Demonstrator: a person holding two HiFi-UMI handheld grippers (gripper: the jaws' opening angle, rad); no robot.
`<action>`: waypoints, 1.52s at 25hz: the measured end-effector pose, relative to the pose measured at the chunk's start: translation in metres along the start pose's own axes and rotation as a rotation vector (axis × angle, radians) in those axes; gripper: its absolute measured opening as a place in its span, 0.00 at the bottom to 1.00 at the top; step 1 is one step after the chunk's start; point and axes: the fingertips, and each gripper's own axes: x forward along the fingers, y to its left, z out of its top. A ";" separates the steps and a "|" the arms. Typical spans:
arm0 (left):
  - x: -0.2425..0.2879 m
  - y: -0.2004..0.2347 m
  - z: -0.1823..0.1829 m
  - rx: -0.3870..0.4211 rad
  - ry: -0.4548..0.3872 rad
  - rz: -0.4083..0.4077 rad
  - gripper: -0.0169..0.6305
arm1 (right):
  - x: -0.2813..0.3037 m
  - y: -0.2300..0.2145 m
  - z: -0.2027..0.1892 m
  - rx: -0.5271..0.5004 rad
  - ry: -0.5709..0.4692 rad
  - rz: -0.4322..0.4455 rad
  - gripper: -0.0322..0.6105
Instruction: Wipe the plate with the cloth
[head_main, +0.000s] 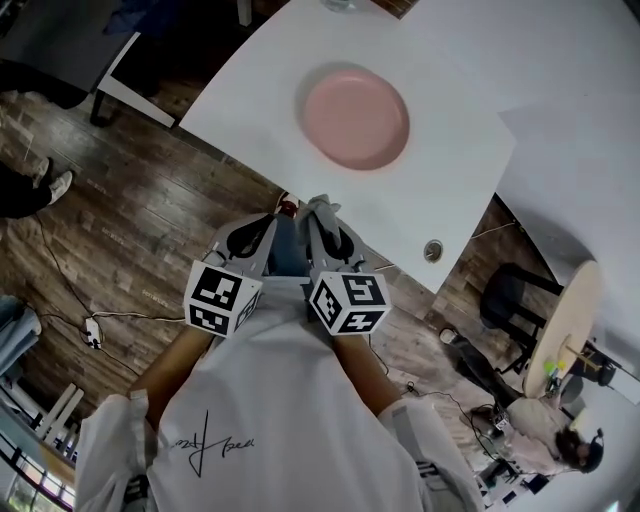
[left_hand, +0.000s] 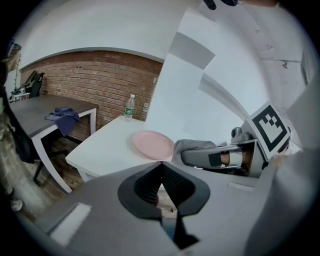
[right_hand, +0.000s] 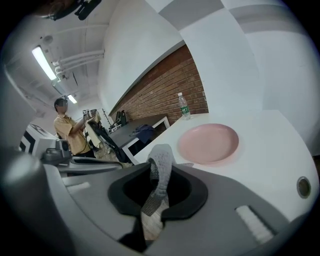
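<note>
**A:** First, the right gripper?

**B:** Clamped on the cloth. A grey knit strip, pinched low between the jaws, rising past them and folding over at the top.

**A:** And the left gripper?

**B:** Closed as well, tips pressed together, nothing between them. Behind the gap, only wooden floor.

**A:** Placement of the two?

**B:** Side by side, close against the person's white shirt, jaws pointing toward the table. Near its front edge, cloth end uppermost.

**A:** Now the plate?

**B:** Pink, round, lying flat on the white tabletop. Set in from the front edge, apart from the cloth and from both grippers.

**A:** Anything else on that table?

**B:** A clear bottle with a green label, upright at the far side, beyond the plate. Also a small round metal fitting, set into the top near the corner, to the right of the plate.

**A:** Farther out?

**B:** A brick wall behind the table. Left of it, a grey desk with a blue fabric heap draped over its edge. Beyond that, in the right gripper view, a person in a yellow top. Low right in the head view, a round wooden tabletop standing well apart from the white table.
</note>
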 end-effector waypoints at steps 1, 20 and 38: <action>0.006 0.004 0.004 0.005 0.008 -0.001 0.05 | 0.005 -0.003 0.005 0.006 -0.004 -0.002 0.13; 0.092 0.039 0.068 0.026 0.079 -0.034 0.05 | 0.065 -0.075 0.067 0.097 -0.004 -0.067 0.12; 0.144 0.064 0.097 -0.015 0.070 0.030 0.04 | 0.083 -0.167 0.089 0.010 0.080 -0.213 0.09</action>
